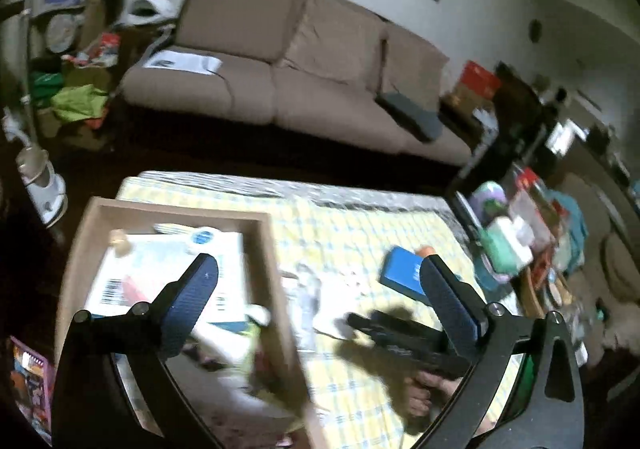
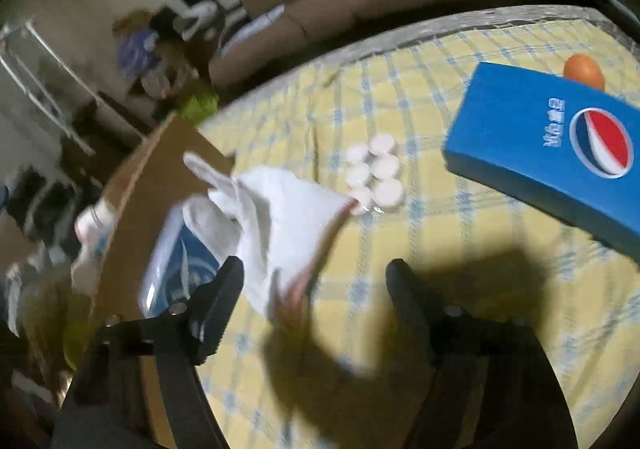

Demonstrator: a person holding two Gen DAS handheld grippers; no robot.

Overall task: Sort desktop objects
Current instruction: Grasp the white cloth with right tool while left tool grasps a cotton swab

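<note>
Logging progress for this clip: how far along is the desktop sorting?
Partly done. The cardboard box already holds a white package and other blurred items. Nothing is in hand: the left hand-held gripper and right hand-held gripper are both open and empty. Still on the checked cloth: the blue Pepsi box, an orange object behind it, white round pieces, a white cloth.
</note>
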